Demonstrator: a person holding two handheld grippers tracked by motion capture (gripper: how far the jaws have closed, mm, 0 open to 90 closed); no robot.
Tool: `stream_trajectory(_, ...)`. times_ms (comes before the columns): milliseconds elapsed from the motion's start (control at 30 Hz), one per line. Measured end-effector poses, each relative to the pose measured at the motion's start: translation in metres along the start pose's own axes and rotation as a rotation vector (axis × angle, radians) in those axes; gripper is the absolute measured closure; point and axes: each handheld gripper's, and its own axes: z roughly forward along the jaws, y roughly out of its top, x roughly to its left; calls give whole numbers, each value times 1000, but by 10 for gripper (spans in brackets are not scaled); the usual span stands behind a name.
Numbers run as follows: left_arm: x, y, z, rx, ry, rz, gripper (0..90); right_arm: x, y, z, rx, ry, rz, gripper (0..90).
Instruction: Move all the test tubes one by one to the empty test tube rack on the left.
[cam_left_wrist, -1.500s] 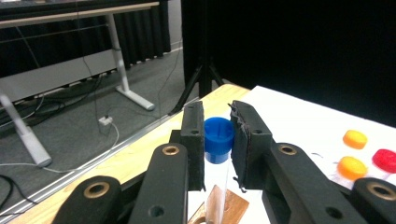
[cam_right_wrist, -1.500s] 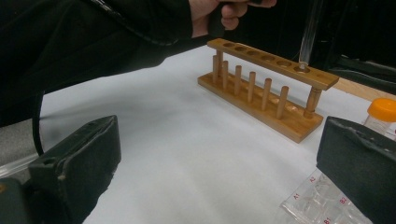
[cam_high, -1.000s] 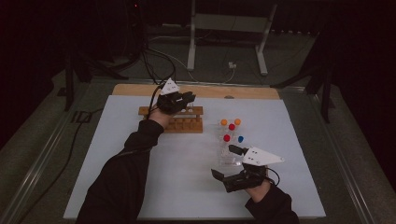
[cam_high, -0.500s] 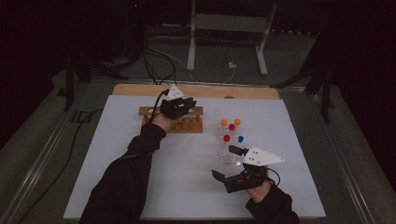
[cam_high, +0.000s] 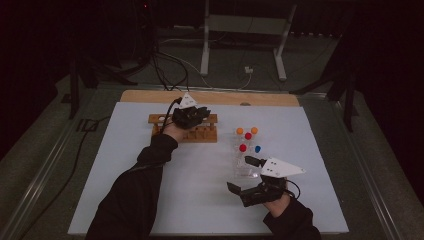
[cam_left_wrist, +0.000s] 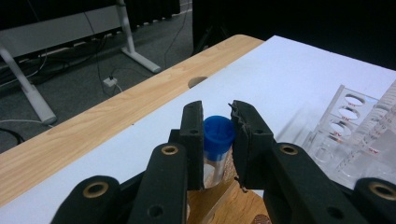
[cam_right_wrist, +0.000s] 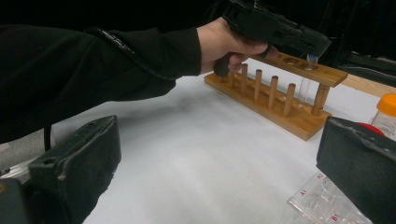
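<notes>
Blue-capped tube (cam_left_wrist: 217, 140) sits between the two black jaws of the left gripper (cam_left_wrist: 217, 135), which are closed against its sides, over the far right end of the wooden rack (cam_high: 200, 133); in the right gripper view the tube's clear body passes down through the end hole of that rack. The right gripper (cam_high: 246, 176) hovers near the front of the table with its jaws spread wide and nothing between them, just beside the clear plastic rack (cam_high: 243, 165) that carries tubes with orange, red and blue caps. The work surface is a white sheet (cam_high: 200, 190) laid over a wooden tabletop (cam_high: 150, 95), whose bare edge shows as a strip along the far side (with a round hole cut in it). Beyond the table the room is dark: a grey carpeted floor, black cables, a white power plug and the white legs of a stand. Compared with a second ago, the left hand has hardly shifted over the wooden rack, the right gripper has kept its place, and the capped tubes stand as they did.
</notes>
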Motion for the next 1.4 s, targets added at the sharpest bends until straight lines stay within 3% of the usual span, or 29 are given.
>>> stream_trajectory(133,1,1,-1,2,-10,-8,758,0,1,-1,-1,1,1,0)
stream_trajectory(200,2,2,-3,-13,-35,-19,724,-1,2,-2,-5,0,1,0)
stream_trajectory(267,1,5,-7,-24,-47,-29,639,-2,3,-3,-10,-6,-1,0)
stream_trajectory(433,-7,17,-24,-71,-63,-11,441,-12,8,-14,-32,-58,1,0)
stream_trajectory(567,-13,24,-38,-94,-114,-29,278,-26,11,-24,-37,-113,17,0)
stream_trajectory(667,-19,28,-49,-89,-148,-15,159,-36,11,-29,-29,-150,22,0)
stream_trajectory(833,-32,28,-66,-108,-194,-1,62,-52,8,-35,5,-206,46,5)
stream_trajectory(1000,-45,20,-82,-117,-232,7,23,-66,-1,-35,30,-265,75,74)
stream_trajectory(1067,-50,14,-88,-120,-255,8,23,-70,-5,-34,45,-274,81,168)
stream_trajectory(1133,-55,7,-93,-116,-268,6,23,-74,-8,-33,63,-281,91,203)
stream_trajectory(1167,-57,4,-95,-113,-273,4,23,-78,-11,-31,80,-280,106,299)
stream_trajectory(1267,-63,-7,-101,-110,-284,5,23,-82,-14,-28,100,-283,117,339)
stream_trajectory(1400,-69,-18,-109,-108,-292,7,23,-89,-22,-18,189,-268,125,476)
